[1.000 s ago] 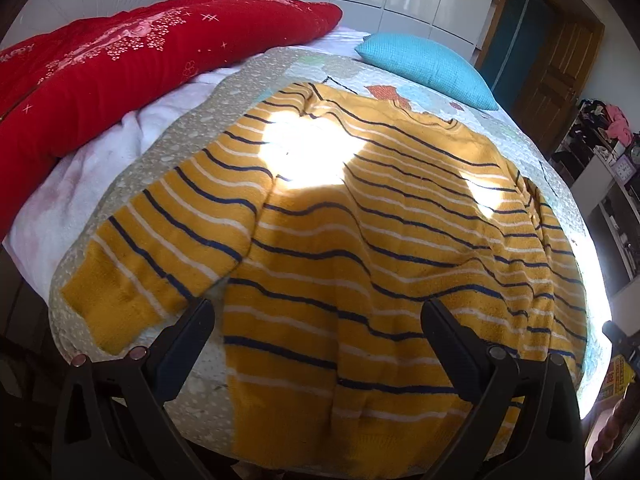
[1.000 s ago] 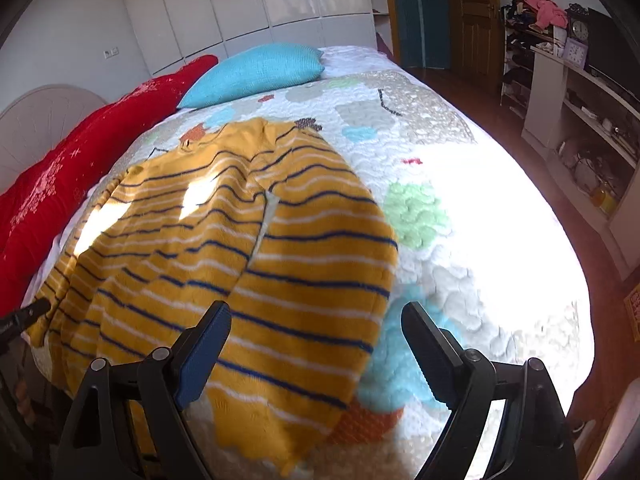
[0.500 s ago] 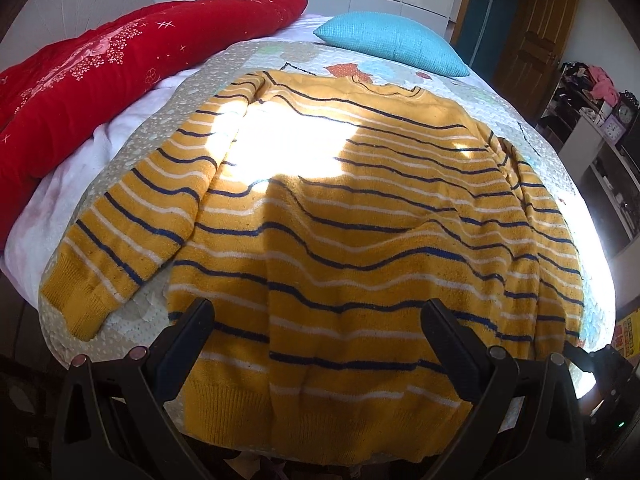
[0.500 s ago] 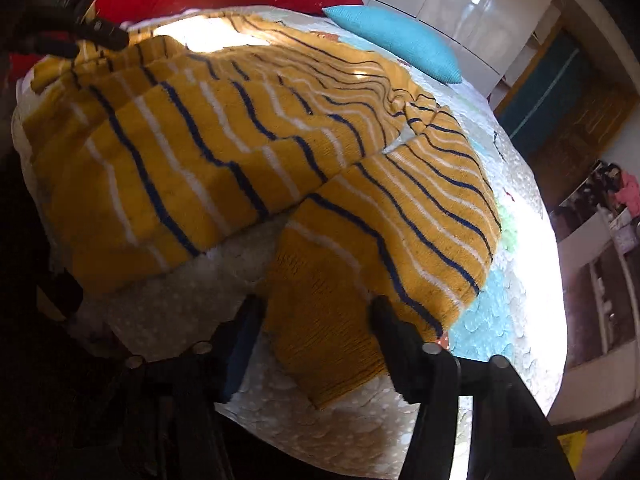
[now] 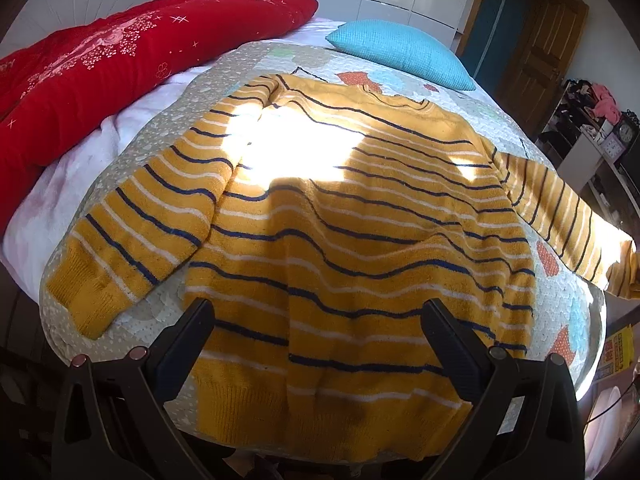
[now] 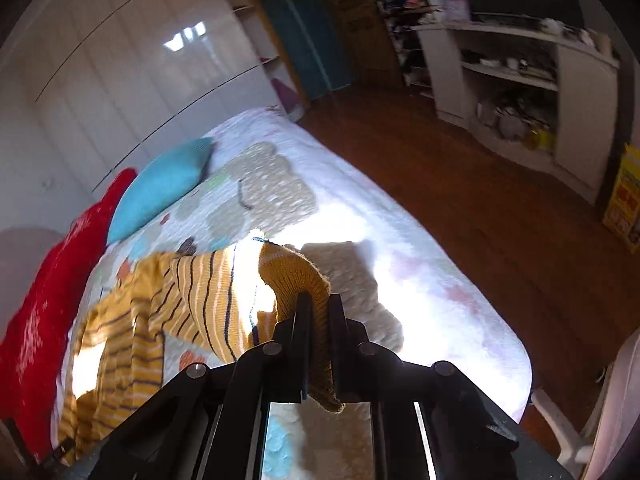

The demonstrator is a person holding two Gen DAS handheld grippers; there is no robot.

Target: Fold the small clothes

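Observation:
A yellow sweater [image 5: 352, 232] with navy and white stripes lies flat on the quilted bed [image 5: 168, 128], hem toward me. My left gripper [image 5: 316, 344] hovers open over the hem, touching nothing. Its left sleeve [image 5: 136, 236] lies beside the body. The right sleeve [image 5: 560, 216] is stretched out to the right, off the bed surface. In the right wrist view my right gripper [image 6: 319, 312] is shut on that sleeve's yellow cuff [image 6: 296, 276], held above the bed, with the rest of the sweater [image 6: 160, 320] trailing down to the left.
A red quilt [image 5: 100, 72] lies along the bed's left side and a blue pillow [image 5: 400, 52] at the head. White wardrobes stand behind. To the right are wood floor [image 6: 460, 184], white shelves [image 6: 520, 80] with clutter and a yellow box [image 6: 624, 208].
The right gripper closed on the right sleeve's cuff and pulled it up and out to the right, unfolding the sleeve from the sweater body. The left gripper stayed open near the hem.

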